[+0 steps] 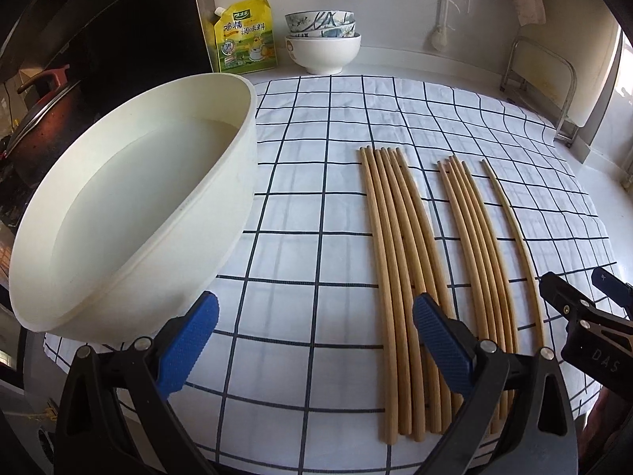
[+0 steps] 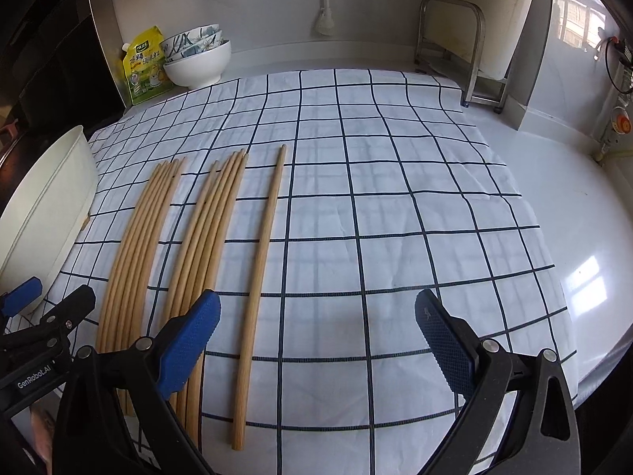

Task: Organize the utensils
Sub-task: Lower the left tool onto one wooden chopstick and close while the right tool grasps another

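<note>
both grippers, left [image 1: 314, 340] and right [image 2: 316, 340], are hovering open and empty over chopsticks [image 2: 190, 237] lying in rows on the checked cloth [image 2: 376, 198]. sorting is seemingly underway; next, closing on the lone chopstick [image 2: 259, 277]. "genrobot.ai" is showing on the left gripper. farther back, a yellow pouch [image 1: 245, 35] with chinese writing.
</note>
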A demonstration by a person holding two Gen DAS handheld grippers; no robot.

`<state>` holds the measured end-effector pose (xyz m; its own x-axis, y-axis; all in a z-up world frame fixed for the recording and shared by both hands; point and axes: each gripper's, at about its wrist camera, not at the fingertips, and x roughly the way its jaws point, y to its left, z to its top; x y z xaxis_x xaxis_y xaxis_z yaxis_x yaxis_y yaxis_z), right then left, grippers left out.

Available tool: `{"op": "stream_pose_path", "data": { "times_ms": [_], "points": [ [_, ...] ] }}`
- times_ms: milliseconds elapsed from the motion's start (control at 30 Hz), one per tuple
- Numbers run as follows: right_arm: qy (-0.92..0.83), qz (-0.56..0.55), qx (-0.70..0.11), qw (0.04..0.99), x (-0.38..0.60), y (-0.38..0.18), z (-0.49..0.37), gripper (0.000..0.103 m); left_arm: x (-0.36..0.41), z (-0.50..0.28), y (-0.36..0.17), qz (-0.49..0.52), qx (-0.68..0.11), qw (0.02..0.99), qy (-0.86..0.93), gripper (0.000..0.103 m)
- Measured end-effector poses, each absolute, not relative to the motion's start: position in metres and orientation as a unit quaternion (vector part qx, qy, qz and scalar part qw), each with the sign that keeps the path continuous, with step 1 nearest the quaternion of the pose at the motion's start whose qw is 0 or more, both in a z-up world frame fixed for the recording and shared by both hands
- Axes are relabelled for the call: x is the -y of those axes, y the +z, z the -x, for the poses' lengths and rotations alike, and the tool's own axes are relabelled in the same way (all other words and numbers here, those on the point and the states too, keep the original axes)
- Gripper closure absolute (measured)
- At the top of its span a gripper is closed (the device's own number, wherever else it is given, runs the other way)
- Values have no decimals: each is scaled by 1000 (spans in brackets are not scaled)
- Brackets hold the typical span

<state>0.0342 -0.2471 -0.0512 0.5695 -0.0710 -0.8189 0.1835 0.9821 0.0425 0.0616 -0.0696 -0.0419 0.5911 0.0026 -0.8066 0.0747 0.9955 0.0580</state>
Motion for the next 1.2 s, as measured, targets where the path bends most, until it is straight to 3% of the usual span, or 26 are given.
{"op": "stream_pose_path", "data": {
  "times_ms": [1200],
  "points": [
    [-74,-31,-473,878,253,-69,-51,9,84,-82,-62,-79,-469,879,32,6]
  ]
}}
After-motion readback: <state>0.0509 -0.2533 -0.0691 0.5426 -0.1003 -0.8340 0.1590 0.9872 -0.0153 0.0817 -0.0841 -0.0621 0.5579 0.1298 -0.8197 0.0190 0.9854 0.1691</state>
